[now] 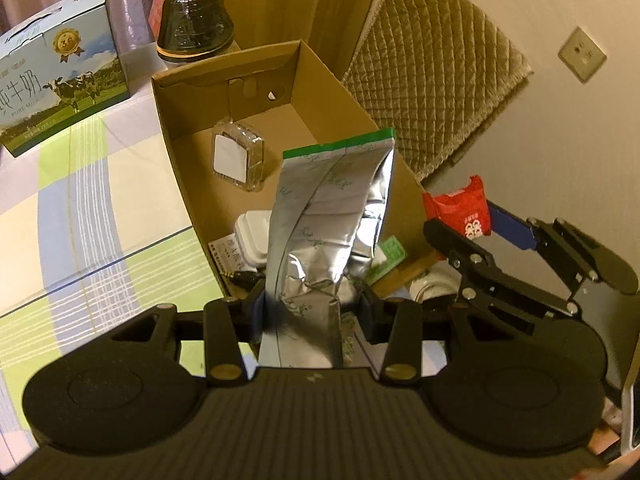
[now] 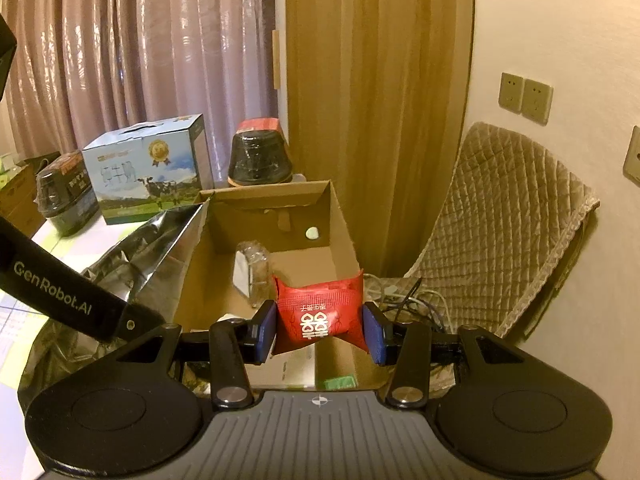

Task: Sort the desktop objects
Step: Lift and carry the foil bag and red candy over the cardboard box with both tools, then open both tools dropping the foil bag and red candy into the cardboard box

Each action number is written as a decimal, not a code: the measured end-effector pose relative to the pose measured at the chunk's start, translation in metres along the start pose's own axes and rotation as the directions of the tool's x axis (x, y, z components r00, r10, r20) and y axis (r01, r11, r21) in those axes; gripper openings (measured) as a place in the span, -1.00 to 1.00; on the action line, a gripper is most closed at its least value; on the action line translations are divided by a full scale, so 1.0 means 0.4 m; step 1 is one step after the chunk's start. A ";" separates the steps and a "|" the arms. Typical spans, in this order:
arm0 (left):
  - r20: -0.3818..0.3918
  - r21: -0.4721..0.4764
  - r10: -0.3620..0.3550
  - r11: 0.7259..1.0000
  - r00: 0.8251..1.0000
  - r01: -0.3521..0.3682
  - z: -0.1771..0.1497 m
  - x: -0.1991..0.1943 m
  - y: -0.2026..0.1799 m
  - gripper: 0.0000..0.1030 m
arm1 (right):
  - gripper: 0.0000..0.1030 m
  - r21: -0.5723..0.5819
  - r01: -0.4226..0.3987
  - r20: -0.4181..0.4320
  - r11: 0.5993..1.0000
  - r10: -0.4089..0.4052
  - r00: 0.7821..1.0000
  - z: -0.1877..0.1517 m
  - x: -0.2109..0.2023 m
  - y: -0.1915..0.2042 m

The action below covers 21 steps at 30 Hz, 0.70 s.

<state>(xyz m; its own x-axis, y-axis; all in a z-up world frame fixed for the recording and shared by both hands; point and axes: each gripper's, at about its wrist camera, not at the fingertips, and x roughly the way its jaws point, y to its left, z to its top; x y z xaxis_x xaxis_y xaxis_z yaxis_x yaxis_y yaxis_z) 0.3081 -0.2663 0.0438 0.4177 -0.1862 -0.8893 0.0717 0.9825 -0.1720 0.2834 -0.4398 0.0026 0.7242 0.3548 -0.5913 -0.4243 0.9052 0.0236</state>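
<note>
**A:** How will that silver foil bag (image 1: 320,240) handle?

**B:** Light and crinkly, I'd judge — soft walls, slippery film. The left gripper (image 1: 312,312) has its fingers closed on the bag's lower end, and the bag stands up over the near end of the cardboard box (image 1: 304,92). A pinch low on the creased part looks sounder than one near the green-edged top seal, which would likely fold.

**A:** And the red one?

**B:** The red snack packet (image 2: 318,316) is small, puffy and probably near weightless. The right gripper (image 2: 320,328) squeezes it across the middle between both blue pads (image 2: 268,332), the packet bulging above and below (too hard a squeeze might burst it). It hangs over the box's near right corner.

**A:** Counts?

**B:** One foil bag, one red packet, one box. Inside it: one clear plastic case (image 1: 238,156), one white pot (image 1: 252,236), a dark cable plug (image 1: 244,278) — plus some papers I can't count. On the table (image 1: 80,208): one milk carton (image 1: 60,72) and two dark lidded bowls, one (image 2: 260,156) behind the box, one (image 2: 66,196) further left.
</note>
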 end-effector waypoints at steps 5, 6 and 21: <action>0.007 -0.041 -0.021 0.999 1.000 0.021 0.028 0.016 0.017 -0.24 | -0.17 -0.007 0.004 -0.003 1.000 -0.004 1.000 0.017 0.026 -0.006; 0.008 -0.051 -0.025 0.998 1.000 0.025 0.034 0.020 0.022 -0.24 | -0.17 -0.007 0.005 -0.003 1.000 -0.005 1.000 0.021 0.030 -0.006; 0.049 -0.166 -0.075 0.983 0.996 0.082 0.119 0.075 0.053 -0.24 | -0.17 -0.012 0.005 -0.019 1.000 -0.005 1.000 0.076 0.130 -0.018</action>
<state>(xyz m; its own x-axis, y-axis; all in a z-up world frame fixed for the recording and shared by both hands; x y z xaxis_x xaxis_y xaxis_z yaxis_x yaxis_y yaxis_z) 0.3652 -0.2505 0.0337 0.4546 -0.2586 -0.8523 -0.0454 0.9490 -0.3121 0.3407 -0.4206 -0.0038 0.7158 0.3454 -0.6069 -0.4273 0.9041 0.0106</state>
